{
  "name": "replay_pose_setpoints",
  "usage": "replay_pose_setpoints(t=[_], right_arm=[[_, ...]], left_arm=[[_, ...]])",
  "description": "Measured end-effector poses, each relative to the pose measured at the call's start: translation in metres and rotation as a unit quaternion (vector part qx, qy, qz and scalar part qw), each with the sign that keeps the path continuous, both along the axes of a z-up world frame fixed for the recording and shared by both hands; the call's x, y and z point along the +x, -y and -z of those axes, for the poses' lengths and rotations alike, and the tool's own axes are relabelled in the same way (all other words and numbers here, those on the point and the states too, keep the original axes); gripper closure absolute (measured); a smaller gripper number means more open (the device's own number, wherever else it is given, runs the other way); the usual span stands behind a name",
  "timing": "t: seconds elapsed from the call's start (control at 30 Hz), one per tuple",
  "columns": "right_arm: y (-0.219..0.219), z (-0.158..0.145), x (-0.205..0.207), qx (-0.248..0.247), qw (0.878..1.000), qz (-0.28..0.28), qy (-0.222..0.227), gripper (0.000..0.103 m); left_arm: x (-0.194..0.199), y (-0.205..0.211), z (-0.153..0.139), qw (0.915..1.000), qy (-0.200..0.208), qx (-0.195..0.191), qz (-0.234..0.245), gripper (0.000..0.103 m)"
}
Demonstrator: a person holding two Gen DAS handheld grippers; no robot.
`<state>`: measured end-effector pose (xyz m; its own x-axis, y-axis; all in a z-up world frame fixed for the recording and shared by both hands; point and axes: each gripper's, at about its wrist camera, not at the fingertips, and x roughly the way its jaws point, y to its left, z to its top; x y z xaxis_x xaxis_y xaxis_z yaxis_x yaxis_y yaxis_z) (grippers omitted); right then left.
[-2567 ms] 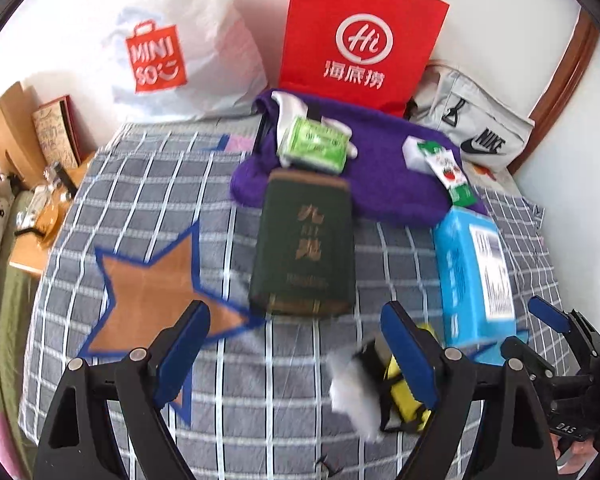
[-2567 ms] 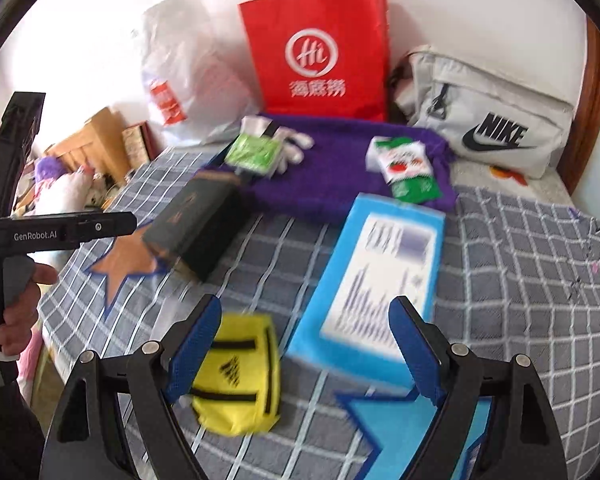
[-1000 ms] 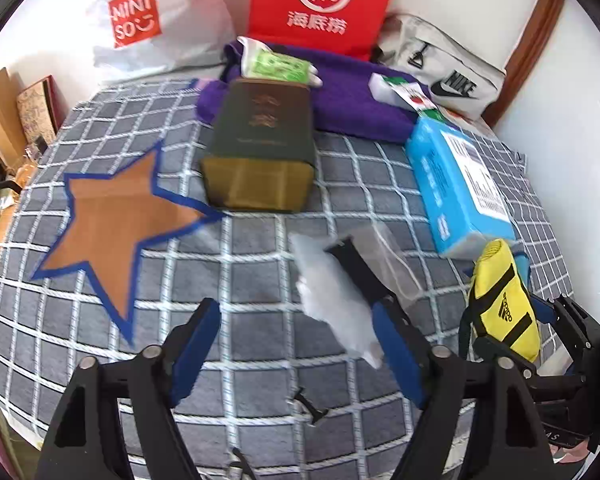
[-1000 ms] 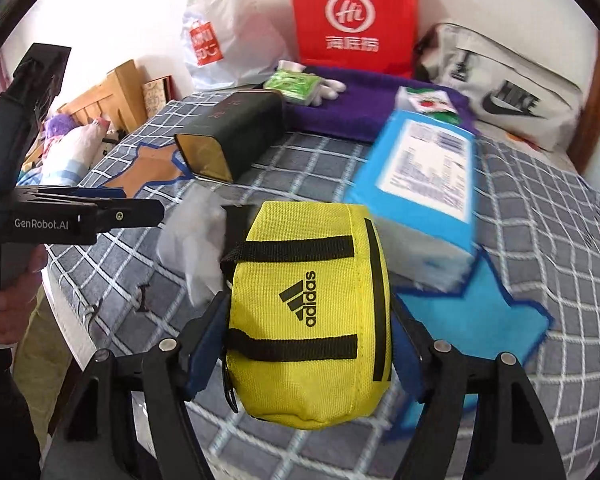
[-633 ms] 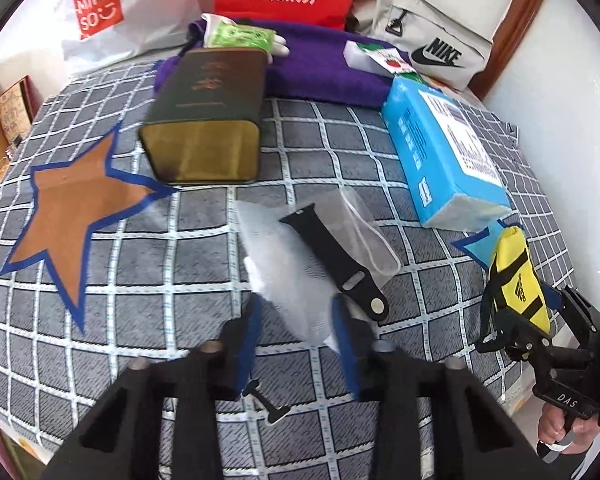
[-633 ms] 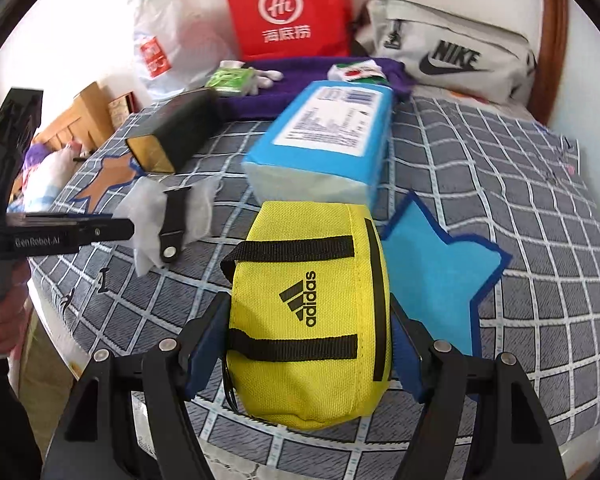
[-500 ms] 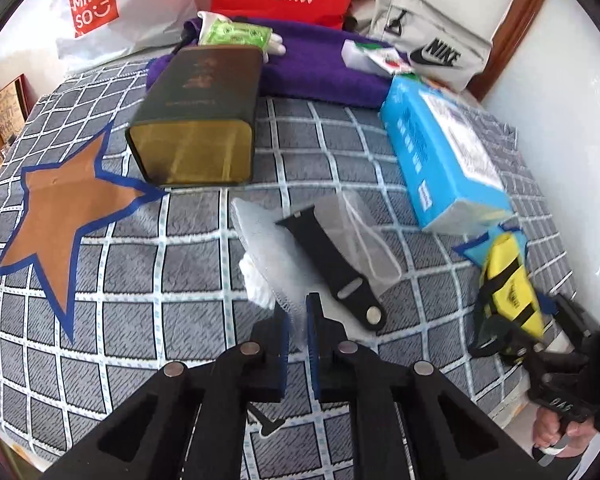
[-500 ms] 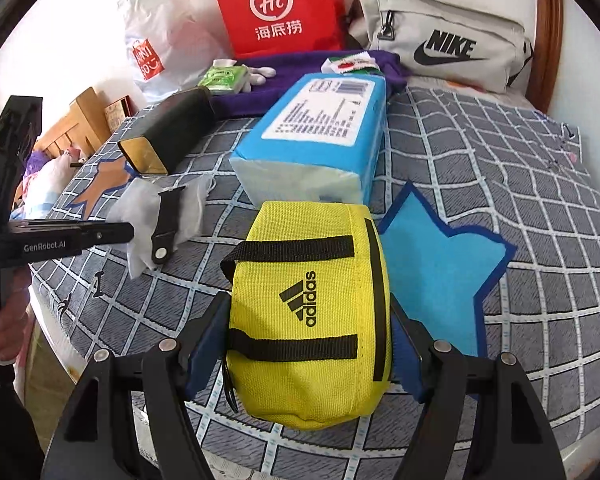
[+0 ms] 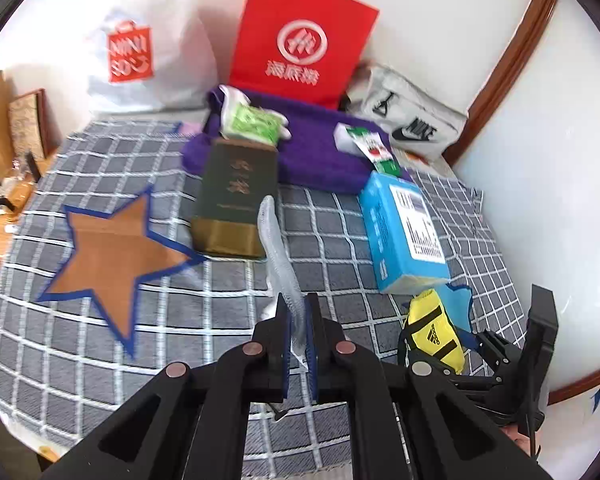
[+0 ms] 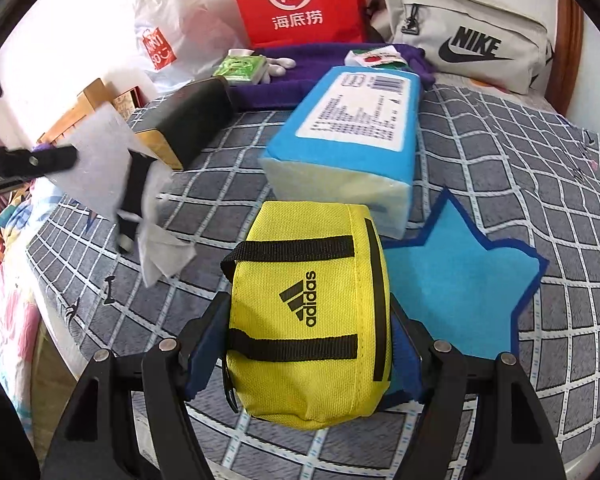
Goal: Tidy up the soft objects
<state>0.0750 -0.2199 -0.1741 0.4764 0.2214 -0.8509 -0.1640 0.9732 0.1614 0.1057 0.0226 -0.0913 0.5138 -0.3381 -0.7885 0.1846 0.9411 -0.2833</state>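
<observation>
Pouch [image 10: 308,332], yellow with black straps, sits lengthwise between the pads of your right gripper [image 10: 304,350], long axis pointing away from you, above the checked bedcover [image 10: 500,152] beside the blue star [image 10: 456,280]. Its underside is hidden. Your left gripper [image 9: 298,332] is clamped on the clear plastic bag [image 10: 100,168], lifted off the cover; seen edge-on, it extends forward. A black strap [image 10: 132,200] shows inside it.
</observation>
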Motion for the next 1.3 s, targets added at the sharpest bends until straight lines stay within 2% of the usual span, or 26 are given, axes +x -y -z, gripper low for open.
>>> replay_pose_setpoints(t=[0.2, 0.27, 0.37, 0.47, 0.5, 0.57, 0.63, 0.67, 0.73, 0.93, 0.97, 1.13, 1.3], right_arm=[[-0.006, -0.005, -0.004, -0.004, 1.000, -0.004, 0.009, 0.030], [-0.006, -0.006, -0.007, 0.000, 1.000, -0.002, 0.011, 0.030], [-0.006, -0.005, -0.009, -0.001, 1.000, 0.000, 0.011, 0.030], [-0.006, -0.004, -0.011, -0.005, 1.000, 0.001, 0.011, 0.030], [-0.006, -0.003, -0.010, -0.004, 1.000, 0.002, 0.010, 0.030], [-0.007, -0.001, -0.010, -0.007, 1.000, 0.002, 0.009, 0.030], [-0.008, 0.001, -0.008, -0.011, 1.000, 0.002, 0.008, 0.030], [-0.008, 0.002, -0.007, -0.012, 1.000, 0.002, 0.007, 0.030], [-0.008, 0.004, -0.005, -0.015, 1.000, 0.004, 0.005, 0.030], [-0.005, 0.010, 0.001, -0.022, 1.000, 0.008, -0.003, 0.030], [-0.005, 0.011, 0.003, -0.023, 1.000, 0.009, -0.005, 0.030], [-0.003, 0.014, 0.005, -0.023, 1.000, 0.010, -0.010, 0.030], [-0.002, 0.014, 0.007, -0.022, 1.000, 0.010, -0.011, 0.030]], left_arm=[[-0.014, -0.025, -0.005, 0.9994, 0.009, 0.017, -0.030, 0.096], [-0.020, -0.036, 0.000, 0.9982, 0.002, 0.038, -0.045, 0.096], [-0.022, -0.051, 0.021, 0.9944, -0.024, 0.078, -0.068, 0.096], [-0.020, -0.067, 0.047, 0.9894, -0.060, 0.099, -0.088, 0.094], [-0.019, -0.071, 0.054, 0.9876, -0.067, 0.106, -0.095, 0.091], [-0.018, -0.080, 0.068, 0.9840, -0.078, 0.119, -0.107, 0.071], [-0.017, -0.086, 0.075, 0.9830, -0.074, 0.123, -0.115, 0.039], [-0.016, -0.087, 0.077, 0.9831, -0.068, 0.125, -0.115, 0.035], [-0.010, -0.090, 0.082, 0.9829, -0.071, 0.125, -0.116, 0.033], [0.006, -0.092, 0.103, 0.9833, -0.095, 0.093, -0.124, 0.027], [0.008, -0.088, 0.105, 0.9832, -0.092, 0.098, -0.124, 0.022], [0.015, -0.062, 0.111, 0.9826, -0.070, 0.141, -0.099, 0.009], [0.020, -0.046, 0.112, 0.9842, -0.054, 0.145, -0.085, 0.002]])
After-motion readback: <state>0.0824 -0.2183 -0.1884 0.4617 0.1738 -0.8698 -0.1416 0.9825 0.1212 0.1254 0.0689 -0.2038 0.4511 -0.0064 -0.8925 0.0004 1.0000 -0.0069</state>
